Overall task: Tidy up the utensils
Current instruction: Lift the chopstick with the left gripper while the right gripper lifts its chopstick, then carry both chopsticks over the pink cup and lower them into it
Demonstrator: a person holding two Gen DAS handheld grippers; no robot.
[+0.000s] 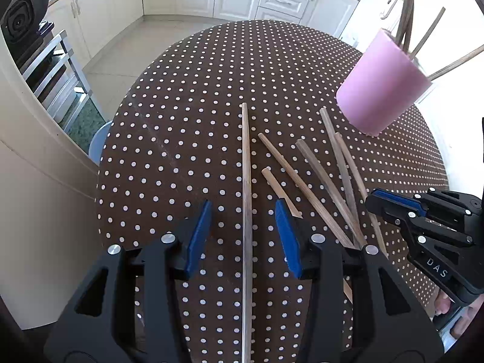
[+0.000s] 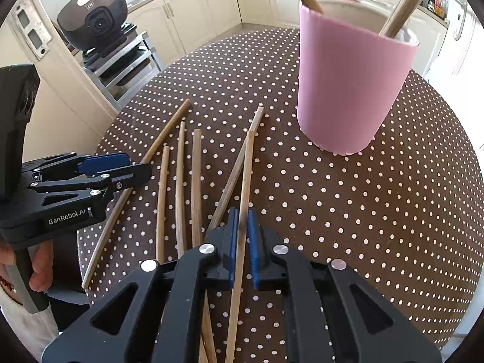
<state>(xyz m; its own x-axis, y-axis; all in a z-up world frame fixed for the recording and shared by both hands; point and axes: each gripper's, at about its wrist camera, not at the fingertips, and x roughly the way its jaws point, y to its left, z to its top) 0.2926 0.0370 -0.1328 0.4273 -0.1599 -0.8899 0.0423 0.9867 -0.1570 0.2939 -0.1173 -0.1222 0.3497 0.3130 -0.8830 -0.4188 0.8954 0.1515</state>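
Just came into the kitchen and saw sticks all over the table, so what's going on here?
A person holding a two-finger gripper in each hand is tidying thin wooden sticks into a tall pink cup on the brown polka-dot tablecloth. A few sticks already stand in the cup. The right gripper is closed around one stick. The left gripper is open, straddling a long stick lying flat. Several more sticks lie loose between them.

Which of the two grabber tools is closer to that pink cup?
Right. The right gripper sits just in front of the pink cup, its jaws around a chopstick. The left gripper straddles another chopstick farther off, on the far side of the scattered pile.
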